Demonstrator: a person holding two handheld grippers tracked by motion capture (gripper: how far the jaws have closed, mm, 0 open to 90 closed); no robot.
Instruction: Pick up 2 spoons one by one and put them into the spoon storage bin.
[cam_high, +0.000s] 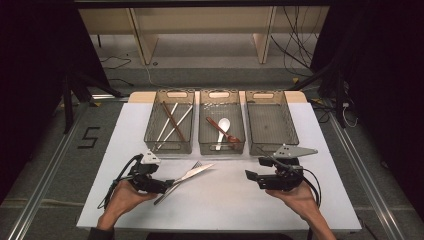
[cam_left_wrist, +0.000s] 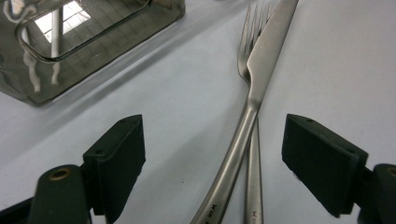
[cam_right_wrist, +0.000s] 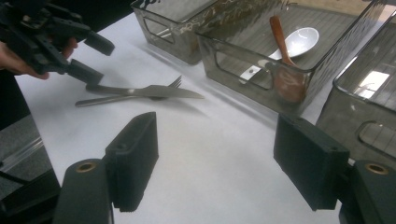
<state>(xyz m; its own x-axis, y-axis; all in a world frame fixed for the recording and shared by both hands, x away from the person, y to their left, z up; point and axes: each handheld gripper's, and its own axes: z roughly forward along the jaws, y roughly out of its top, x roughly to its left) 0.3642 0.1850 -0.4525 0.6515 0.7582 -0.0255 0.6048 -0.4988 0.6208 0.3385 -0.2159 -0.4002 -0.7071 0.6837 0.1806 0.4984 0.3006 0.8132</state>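
A steel knife (cam_high: 199, 170) lies across a steel fork (cam_high: 196, 164) on the white table (cam_high: 220, 200), in front of the bins. My left gripper (cam_high: 167, 184) is low at their handle ends, open. In the left gripper view its jaws straddle the knife handle (cam_left_wrist: 243, 135) and the fork handle (cam_left_wrist: 253, 168), and neither pad touches them. My right gripper (cam_high: 251, 177) hovers to the right of the cutlery, pointing left, open with nothing between its jaws (cam_right_wrist: 217, 140). The right gripper view shows the knife (cam_right_wrist: 163, 92), the fork tines (cam_right_wrist: 176, 82) and the left gripper (cam_right_wrist: 95, 60) farther off.
Three clear grey bins stand side by side at the back. The left bin (cam_high: 170, 145) holds chopsticks, the middle bin (cam_high: 221, 147) a white spoon (cam_high: 223, 125) and a wooden spoon (cam_high: 222, 131), and the right bin (cam_high: 271, 122) has nothing in it. The table edge runs near the hands.
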